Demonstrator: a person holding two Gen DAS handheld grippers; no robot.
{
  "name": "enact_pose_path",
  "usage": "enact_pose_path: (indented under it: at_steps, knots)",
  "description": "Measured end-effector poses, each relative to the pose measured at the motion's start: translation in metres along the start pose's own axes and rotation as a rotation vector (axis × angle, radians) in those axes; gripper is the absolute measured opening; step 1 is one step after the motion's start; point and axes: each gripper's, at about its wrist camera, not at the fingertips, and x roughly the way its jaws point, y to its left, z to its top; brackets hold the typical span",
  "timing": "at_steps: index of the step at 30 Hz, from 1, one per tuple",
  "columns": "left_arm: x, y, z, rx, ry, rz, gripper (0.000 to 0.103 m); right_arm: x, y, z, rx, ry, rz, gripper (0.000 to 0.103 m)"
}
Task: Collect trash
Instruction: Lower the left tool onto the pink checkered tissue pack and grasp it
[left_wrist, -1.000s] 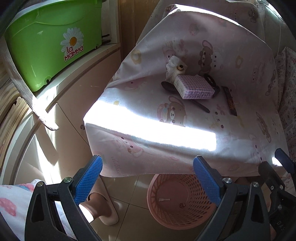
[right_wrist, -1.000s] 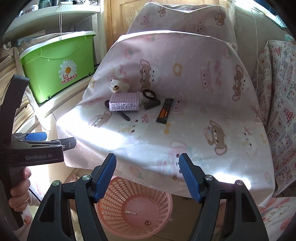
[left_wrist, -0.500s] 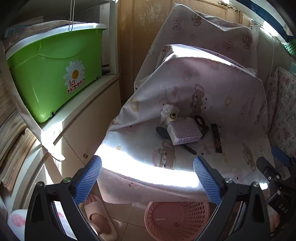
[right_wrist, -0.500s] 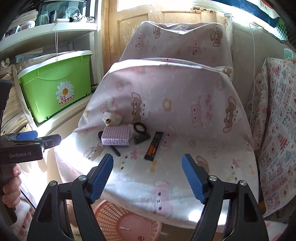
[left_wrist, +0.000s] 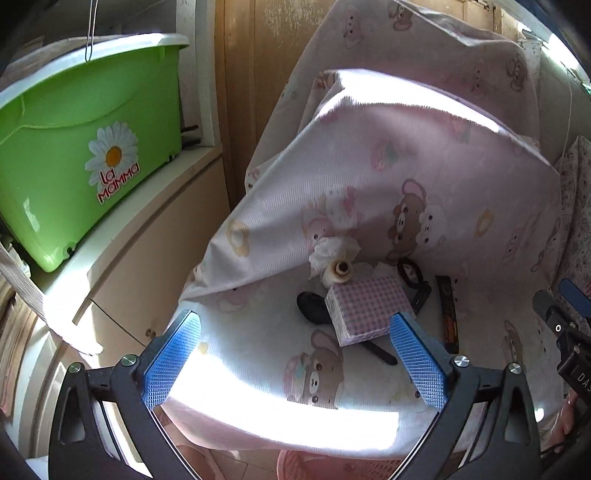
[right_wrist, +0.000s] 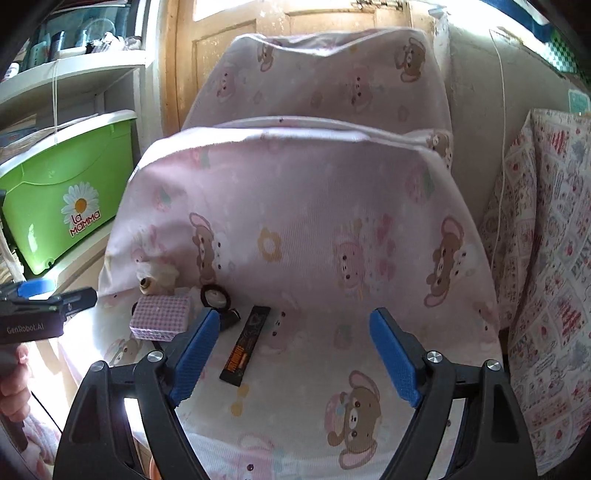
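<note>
Beside the chair (right_wrist: 295, 229) stood a green bin (right_wrist: 55, 195) reading "La Mamma"; left gripper (left_wrist: 295, 365), marked "GenRobot.AI", and right gripper (right_wrist: 291, 358), lately widening, gaped empty.

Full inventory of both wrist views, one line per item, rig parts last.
checked packet: 1, lilac-white, seat centre-left
crumpled tissue: 1, white, behind the packet
small bottle: 1, cream, lying in front of the tissue
black spoon: 1, partly under the packet
hair tie: 1, black, right of the packet
black wrapper: 1, orange print, seat centre
bear-print cover: 1, pink, draped over the seat
basket: 1, pink, floor below the seat edge
storage box: 1, green, daisy label, shelf at left
left gripper: blue pads, open, empty
right gripper: blue pads, just been opening, empty
</note>
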Motion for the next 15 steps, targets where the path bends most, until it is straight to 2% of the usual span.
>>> enact_pose_path:
  at_steps: [3,5,9,13,15]
  knots:
    - [0.019,-0.002,-0.005,-0.032,0.058,-0.035,0.102,0.020,-0.006,-0.006,0.033,0.073,0.012,0.085]
    - [0.025,-0.006,-0.003,-0.014,0.055,-0.032,0.102,0.027,-0.009,-0.005,0.049,0.100,0.043,0.085]
    - [0.033,-0.010,0.000,-0.013,0.030,0.005,0.102,0.034,-0.007,-0.007,0.028,0.105,0.011,0.085]
    - [0.041,-0.019,0.002,-0.039,0.073,-0.069,0.102,0.042,-0.003,-0.011,0.017,0.137,0.034,0.085]
    - [0.044,-0.030,0.002,-0.017,0.073,-0.079,0.102,0.044,0.000,-0.012,0.003,0.142,0.026,0.085]
